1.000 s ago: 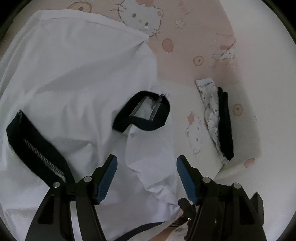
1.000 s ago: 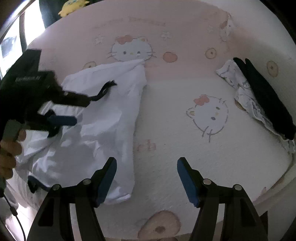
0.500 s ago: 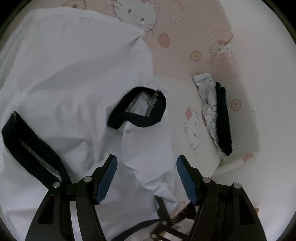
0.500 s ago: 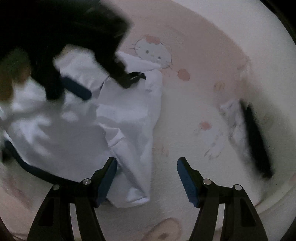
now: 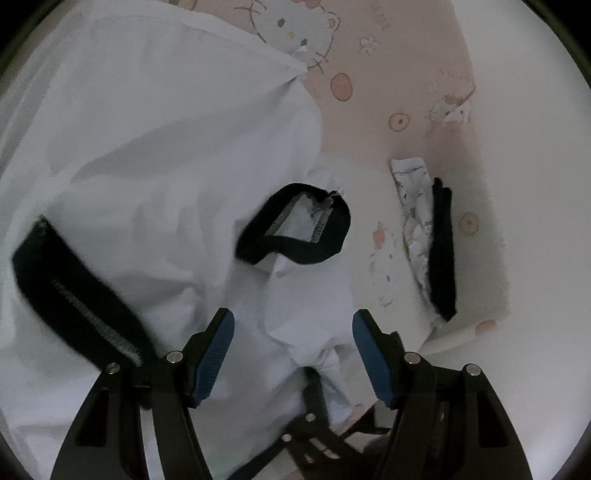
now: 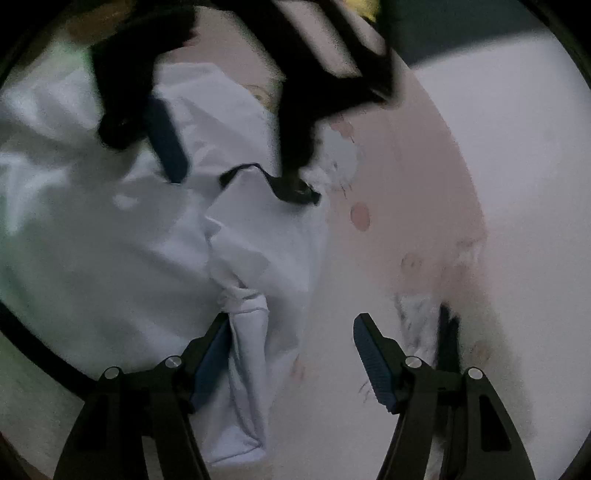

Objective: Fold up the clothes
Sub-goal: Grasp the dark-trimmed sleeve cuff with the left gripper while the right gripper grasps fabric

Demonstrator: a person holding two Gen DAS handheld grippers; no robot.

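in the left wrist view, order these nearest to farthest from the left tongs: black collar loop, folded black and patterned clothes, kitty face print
1. black collar loop, just ahead of the left tongs, on the white shirt.
2. folded black and patterned clothes, off to the right.
3. kitty face print, at the far top edge.

The room is dim, the light flat and greyish, and both views look grainy. The white shirt (image 5: 155,155) is the brightest thing, with soft shadows in its creases. Above the shirt in the right wrist view, the left gripper (image 6: 229,122) is a smeared dark blur; the folded clothes (image 6: 432,325) to its right are blurred too. Both views bend at the edges into black corners.
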